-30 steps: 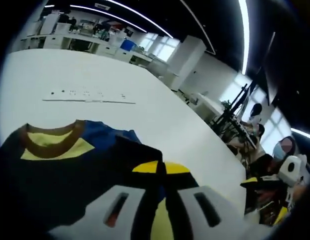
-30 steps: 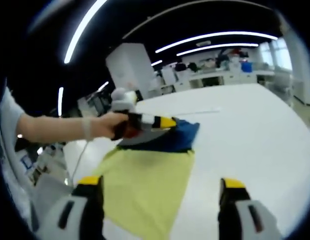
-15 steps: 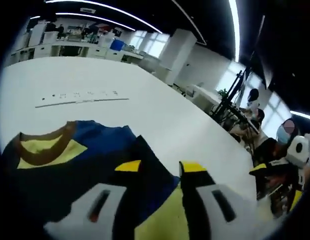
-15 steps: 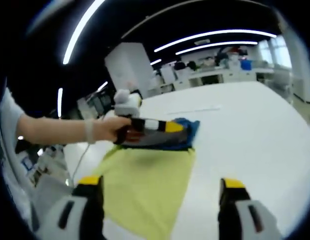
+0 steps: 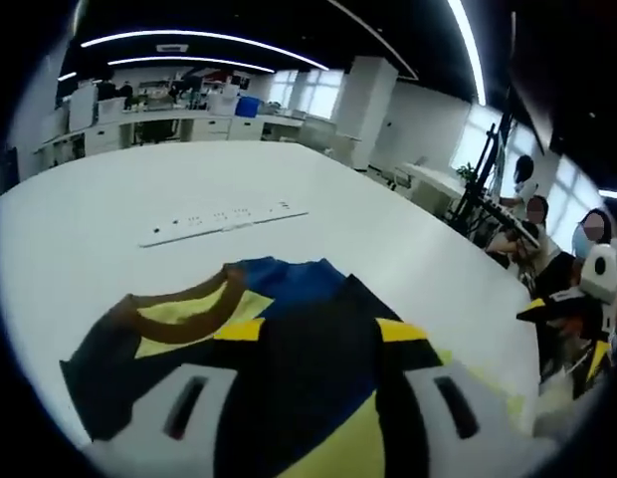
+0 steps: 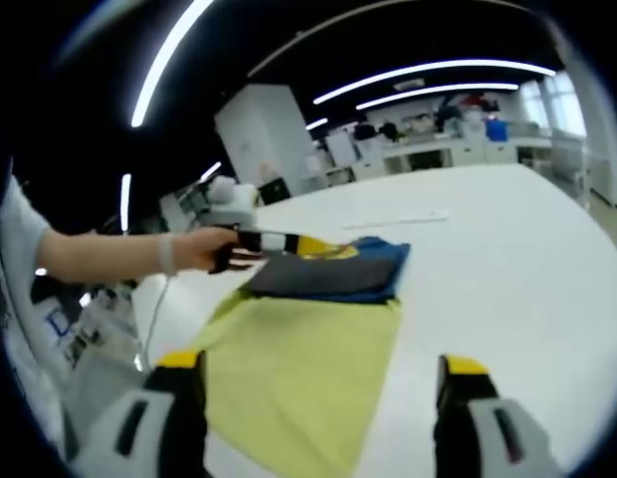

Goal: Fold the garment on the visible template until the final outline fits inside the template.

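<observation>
Folded garment on yellow template, white table, both tools released, left tool beside garment, right tool hovering

We see a bright room lit by long white light strips on a dark ceiling and by daylight from the windows, which look washed out. The white table shines pale and shows almost no shadows. Both pictures are a bit soft and blurry, straight lines bend near the round edges, and the far desks and people look fuzzy.
</observation>
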`<state>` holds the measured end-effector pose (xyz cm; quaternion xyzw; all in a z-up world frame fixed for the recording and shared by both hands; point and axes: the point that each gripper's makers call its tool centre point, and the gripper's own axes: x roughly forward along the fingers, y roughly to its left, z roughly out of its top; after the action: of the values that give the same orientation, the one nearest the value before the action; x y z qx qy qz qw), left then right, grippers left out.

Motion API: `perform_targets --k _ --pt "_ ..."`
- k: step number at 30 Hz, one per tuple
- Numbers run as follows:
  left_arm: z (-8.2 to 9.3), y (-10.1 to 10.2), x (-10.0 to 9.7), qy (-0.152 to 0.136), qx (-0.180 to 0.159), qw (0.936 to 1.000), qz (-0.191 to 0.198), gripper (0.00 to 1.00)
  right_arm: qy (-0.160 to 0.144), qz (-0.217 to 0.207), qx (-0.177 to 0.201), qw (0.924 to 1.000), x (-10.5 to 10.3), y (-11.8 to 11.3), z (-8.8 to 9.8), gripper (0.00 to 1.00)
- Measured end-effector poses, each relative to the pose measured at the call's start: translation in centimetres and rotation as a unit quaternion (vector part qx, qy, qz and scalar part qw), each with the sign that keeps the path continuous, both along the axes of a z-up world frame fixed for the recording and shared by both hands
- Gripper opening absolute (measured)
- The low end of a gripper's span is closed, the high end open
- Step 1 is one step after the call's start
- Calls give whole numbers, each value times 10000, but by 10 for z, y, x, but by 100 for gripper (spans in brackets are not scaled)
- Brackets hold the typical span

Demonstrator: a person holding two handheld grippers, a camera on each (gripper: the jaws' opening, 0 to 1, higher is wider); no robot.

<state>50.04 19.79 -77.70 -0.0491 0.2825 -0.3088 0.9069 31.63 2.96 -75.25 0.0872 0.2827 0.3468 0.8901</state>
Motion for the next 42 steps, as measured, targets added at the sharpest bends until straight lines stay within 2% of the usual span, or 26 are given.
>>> perform_targets --k 7,13,16,17,20,22,29,33,35,37,38,39,41,42 --pt "-4 63 -9 33 359 9986 385 37 0 77 7 10000 -1 7 0 96" --pt "-9 118 -21 125 559 9947 850 36 -7 119 47 9999 -1 12 0 96" --pt "-12 131 -32 165 709 9929 935 34 4 154 57 9999 -2 14 -1 96" --pt "-13 142 -32 203 724 9919 1025 33 2 170 46 9998 -3 15 -1 96" --pt "-16 157 -37 287 687 9894 1244 32 -8 199 51 9998 -4 17 -1 96" --pt "-24 166 -44 456 824 9875 1267 28 -25 200 75 9998 -4 19 1 96" --pt "-33 169 -57 710 784 9842 1419 19 -11 212 69 9997 -4 20 -1 96" --pt "-40 172 -57 842 604 9824 1554 13 0 213 68 9998 -6 20 -1 96" --pt "-45 171 -60 964 639 9799 1624 15 -3 208 54 9998 -6 20 -1 96" --pt "-49 174 -60 1013 742 9781 1663 20 -4 179 48 9998 -6 18 -1 96" --pt "-49 175 -61 1067 674 9772 1706 19 -9 167 59 9998 -6 18 -1 96" --pt "-47 174 -63 1110 574 9767 1747 12 -7 157 71 9999 -6 18 0 96" --pt "-46 172 -65 1075 579 9778 1704 1 -7 134 64 9999 -5 16 -1 96" --pt "-46 172 -65 1083 557 9779 1701 0 -1 132 51 9999 -5 15 -2 95"
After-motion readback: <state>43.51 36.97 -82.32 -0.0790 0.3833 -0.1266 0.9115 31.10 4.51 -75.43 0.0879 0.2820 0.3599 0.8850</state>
